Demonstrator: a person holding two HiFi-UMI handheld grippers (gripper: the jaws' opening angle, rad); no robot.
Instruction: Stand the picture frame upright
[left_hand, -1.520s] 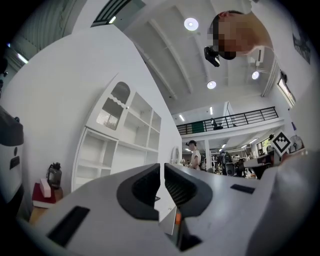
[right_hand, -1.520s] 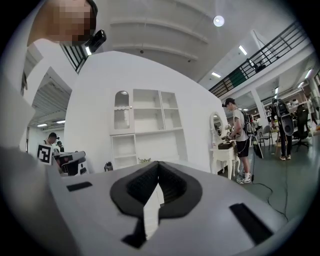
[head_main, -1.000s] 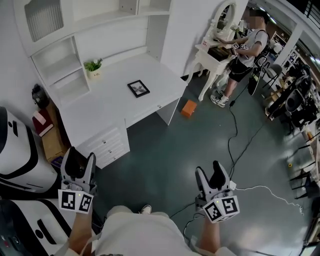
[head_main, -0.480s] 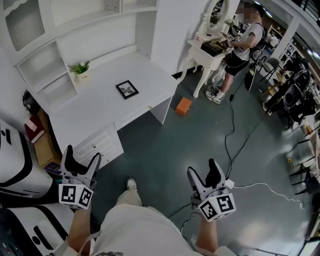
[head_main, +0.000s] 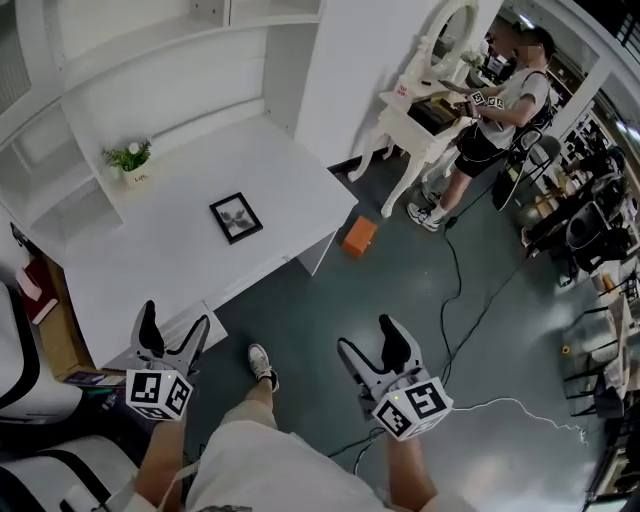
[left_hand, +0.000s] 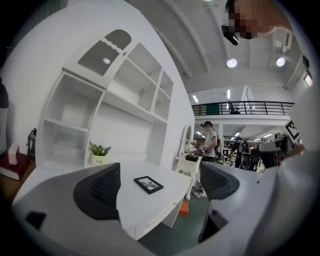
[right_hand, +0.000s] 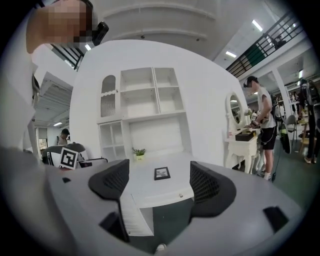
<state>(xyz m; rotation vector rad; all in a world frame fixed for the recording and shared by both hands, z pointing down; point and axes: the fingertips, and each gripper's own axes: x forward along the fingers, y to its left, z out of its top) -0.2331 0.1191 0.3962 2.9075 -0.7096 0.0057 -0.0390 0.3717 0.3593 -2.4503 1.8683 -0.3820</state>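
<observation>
Lying flat on desk, picture frame

Around the room

A white desk bears a small potted plant near its back wall; an orange box lies on the grey floor just beside the desk's corner; a person stands at a white dressing table; cables trail across the floor.

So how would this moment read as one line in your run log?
picture frame: flat on desk, untouched | left gripper: jaws just opened, empty | right gripper: jaws just opened, empty | step: picture frame not yet reached
</observation>
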